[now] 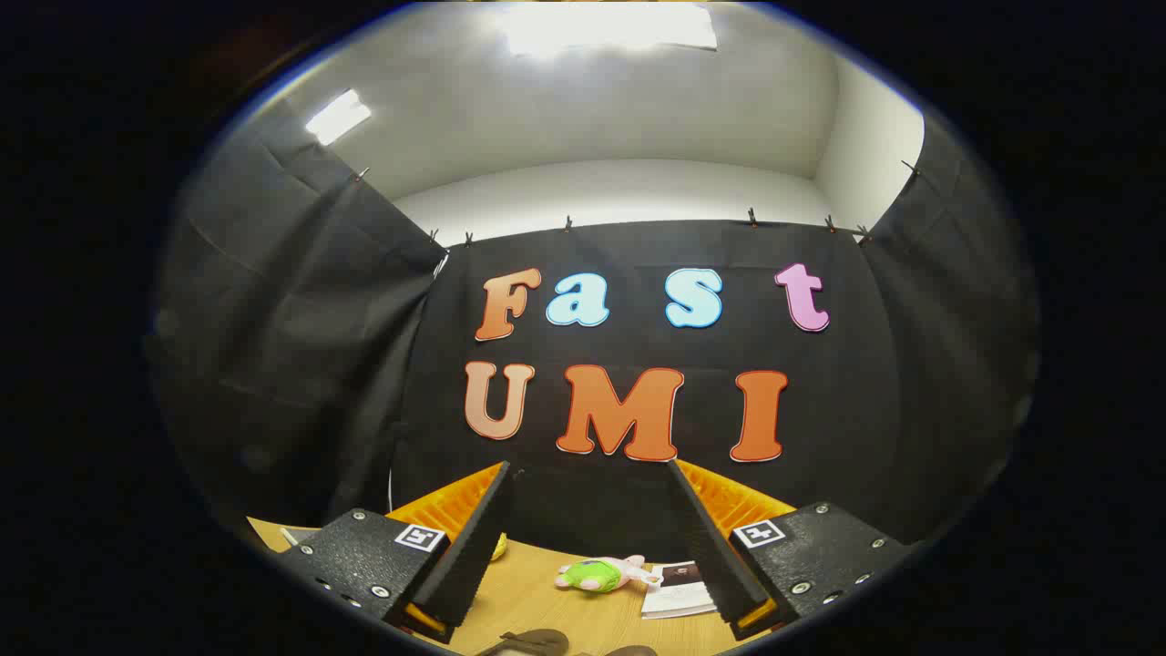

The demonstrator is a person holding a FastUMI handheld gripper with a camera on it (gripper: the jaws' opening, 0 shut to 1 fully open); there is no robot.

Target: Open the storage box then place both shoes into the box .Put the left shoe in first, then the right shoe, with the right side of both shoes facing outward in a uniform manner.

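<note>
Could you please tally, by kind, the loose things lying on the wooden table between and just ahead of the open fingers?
Gripper open, fingers apart, holding nothing.
Soft toy, green and pink: 1
Booklet: 1
Small yellow thing beside a finger, mostly hidden: 1
Dark brown items nearest the fingers, cut off, possibly shoes: 2
Total: 5

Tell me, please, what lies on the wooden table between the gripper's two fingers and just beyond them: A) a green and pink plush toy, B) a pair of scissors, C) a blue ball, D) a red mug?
A: the gripper is open with nothing between its fingers, and a green and pink plush toy lies on the wooden table beside a small booklet.
</note>
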